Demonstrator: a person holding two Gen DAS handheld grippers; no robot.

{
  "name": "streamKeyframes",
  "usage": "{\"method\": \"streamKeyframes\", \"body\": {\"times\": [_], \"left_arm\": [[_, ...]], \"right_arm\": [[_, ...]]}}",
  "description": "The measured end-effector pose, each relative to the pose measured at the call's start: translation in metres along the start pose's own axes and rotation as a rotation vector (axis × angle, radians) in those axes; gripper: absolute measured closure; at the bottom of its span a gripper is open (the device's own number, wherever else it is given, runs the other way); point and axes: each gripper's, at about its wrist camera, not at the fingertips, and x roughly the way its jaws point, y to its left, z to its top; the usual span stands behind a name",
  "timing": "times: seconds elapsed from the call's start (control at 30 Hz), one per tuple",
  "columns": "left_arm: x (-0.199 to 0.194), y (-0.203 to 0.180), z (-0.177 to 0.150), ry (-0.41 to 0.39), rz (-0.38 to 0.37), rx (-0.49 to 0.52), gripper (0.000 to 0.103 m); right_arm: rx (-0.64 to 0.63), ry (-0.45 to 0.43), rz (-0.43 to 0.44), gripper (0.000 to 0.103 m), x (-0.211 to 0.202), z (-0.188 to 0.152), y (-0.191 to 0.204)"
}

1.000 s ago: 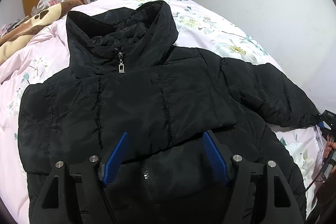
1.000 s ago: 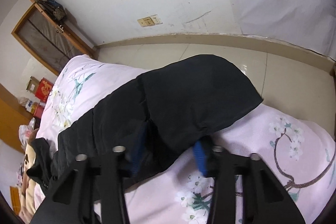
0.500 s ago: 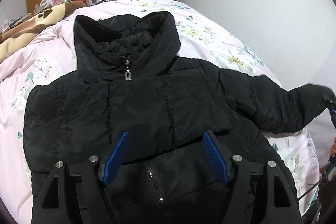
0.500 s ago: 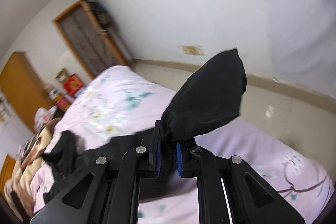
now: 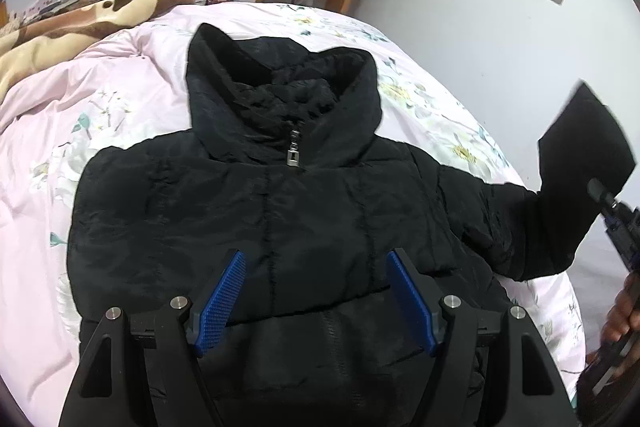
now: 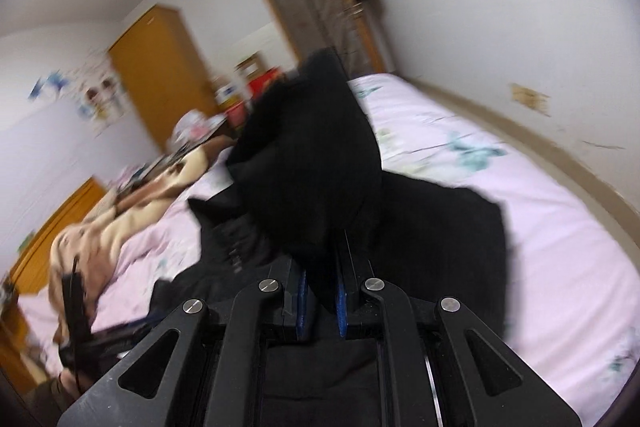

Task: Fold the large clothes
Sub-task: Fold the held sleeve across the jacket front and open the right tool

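Black jacket (image 5: 280,219), one, lies beyond the wide-apart left gripper (image 5: 316,299); right gripper (image 6: 320,291) has just clamped its sleeve (image 6: 312,163)

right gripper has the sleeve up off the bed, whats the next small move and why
Probably carry the sleeve across and lay it on the jacket chest. The right gripper is shut on the cuff, lifted clear of the bed, and the jacket body lies flat and zipped. The left gripper hovers open, holding nothing.

Jacket (image 5: 304,219) on bed (image 5: 120,107), blanket (image 5: 60,27) behind left
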Motion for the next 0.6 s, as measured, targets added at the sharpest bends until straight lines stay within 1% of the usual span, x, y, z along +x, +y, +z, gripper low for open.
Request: {"method": "streamKeyframes", "body": {"times": [0.13, 0.2, 0.3, 0.5, 0.53, 0.57, 0.6], "left_arm": [[-0.003, 0.021, 0.001, -0.001, -0.008, -0.045, 0.03], [-0.003, 0.03, 0.002, -0.001, -0.01, -0.061, 0.03], [-0.003, 0.041, 0.002, 0.003, -0.026, -0.083, 0.03], [0.006, 0.054, 0.008, 0.024, -0.109, -0.152, 0.03], [0.009, 0.056, 0.01, 0.025, -0.139, -0.174, 0.03], [0.012, 0.057, 0.011, 0.028, -0.176, -0.2, 0.027], [0.015, 0.057, 0.012, 0.034, -0.196, -0.218, 0.025]], "right_arm": [[-0.05, 0.072, 0.052, 0.092, 0.037, -0.012, 0.029], [-0.079, 0.116, 0.067, 0.092, 0.058, -0.022, 0.045], [-0.114, 0.167, 0.091, 0.092, 0.078, -0.039, 0.058], [-0.151, 0.272, 0.129, 0.092, 0.11, -0.066, 0.081], [-0.158, 0.291, 0.134, 0.092, 0.117, -0.072, 0.084], [-0.166, 0.304, 0.137, 0.092, 0.122, -0.076, 0.087], [-0.173, 0.317, 0.134, 0.092, 0.127, -0.082, 0.09]]}}
